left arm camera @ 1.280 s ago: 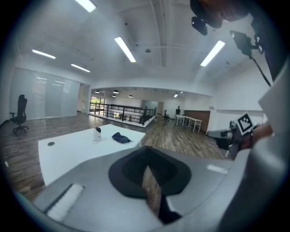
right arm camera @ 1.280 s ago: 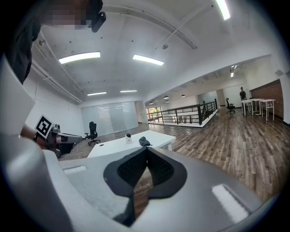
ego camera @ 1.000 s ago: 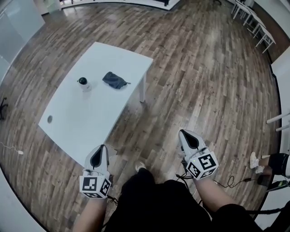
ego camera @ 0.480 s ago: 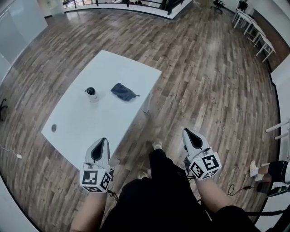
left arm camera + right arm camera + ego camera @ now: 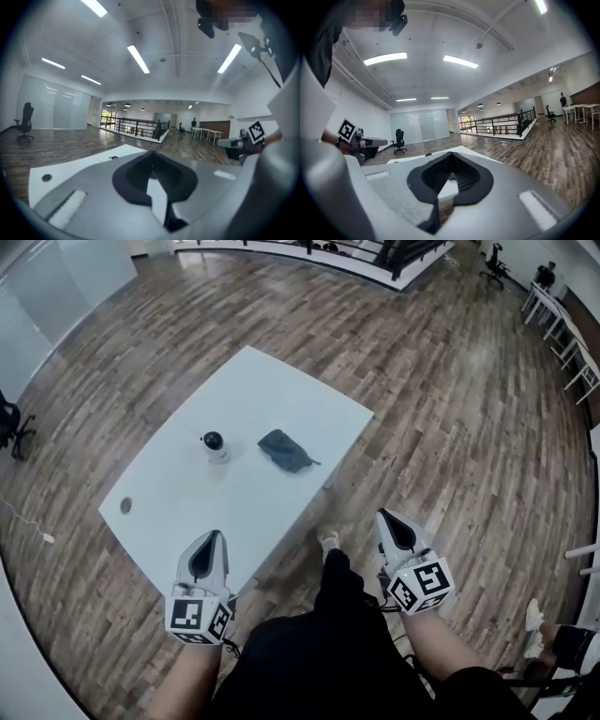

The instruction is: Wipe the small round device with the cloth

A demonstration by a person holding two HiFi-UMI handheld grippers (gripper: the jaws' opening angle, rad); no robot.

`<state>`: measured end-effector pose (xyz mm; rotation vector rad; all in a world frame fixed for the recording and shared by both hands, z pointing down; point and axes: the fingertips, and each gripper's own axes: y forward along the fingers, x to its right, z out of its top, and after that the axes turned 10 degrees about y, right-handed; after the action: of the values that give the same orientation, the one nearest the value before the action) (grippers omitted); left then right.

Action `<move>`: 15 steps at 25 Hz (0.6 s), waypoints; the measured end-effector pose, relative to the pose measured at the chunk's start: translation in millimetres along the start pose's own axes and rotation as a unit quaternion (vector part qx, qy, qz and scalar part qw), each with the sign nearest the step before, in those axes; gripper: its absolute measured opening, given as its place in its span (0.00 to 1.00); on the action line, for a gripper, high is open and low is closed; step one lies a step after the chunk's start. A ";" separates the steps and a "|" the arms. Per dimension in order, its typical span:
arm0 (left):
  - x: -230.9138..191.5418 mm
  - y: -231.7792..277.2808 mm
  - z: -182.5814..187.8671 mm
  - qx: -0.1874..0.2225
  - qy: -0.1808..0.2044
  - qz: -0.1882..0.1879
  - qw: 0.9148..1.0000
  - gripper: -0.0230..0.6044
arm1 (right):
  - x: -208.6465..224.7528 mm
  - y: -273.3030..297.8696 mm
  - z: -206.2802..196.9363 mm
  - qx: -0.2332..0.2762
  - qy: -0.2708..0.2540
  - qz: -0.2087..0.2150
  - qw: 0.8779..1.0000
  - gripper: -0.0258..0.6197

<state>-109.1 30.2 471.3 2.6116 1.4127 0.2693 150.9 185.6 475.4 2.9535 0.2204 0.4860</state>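
Small round device and dark cloth: side by side on worktop, well ahead of left hand-held gripper and right hand-held gripper, both with jaws together and empty, presumably because nothing is yet in reach.

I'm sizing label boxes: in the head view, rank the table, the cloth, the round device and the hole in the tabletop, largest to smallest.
1. white table
2. dark cloth
3. small round device, somewhat smaller than the cloth
4. tabletop hole
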 end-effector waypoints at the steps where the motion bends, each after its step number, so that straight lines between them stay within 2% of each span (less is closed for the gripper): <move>1: -3.7 3.5 -1.0 -0.005 -0.001 0.005 1.000 0.05 | -0.8 10.1 1.4 -0.002 -0.002 0.009 1.000 0.04; 5: -18.2 28.9 1.6 -0.020 -0.007 0.023 1.000 0.05 | 9.1 48.8 8.2 -0.012 -0.001 0.031 0.999 0.04; 9: -28.4 60.9 20.1 -0.026 -0.008 0.028 0.999 0.05 | 32.2 81.8 17.3 -0.027 0.004 0.037 0.999 0.04; 13: -55.3 59.7 21.5 -0.058 -0.021 0.073 0.995 0.05 | 20.5 131.7 10.8 -0.056 0.018 0.084 0.995 0.04; 15: -62.1 85.5 20.1 -0.052 -0.020 0.074 0.996 0.05 | 25.6 155.3 15.2 -0.055 0.004 0.095 0.994 0.04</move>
<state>-68.6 -69.3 465.9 2.6227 1.1623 0.2982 198.7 36.1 494.1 2.8782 -0.0852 0.5160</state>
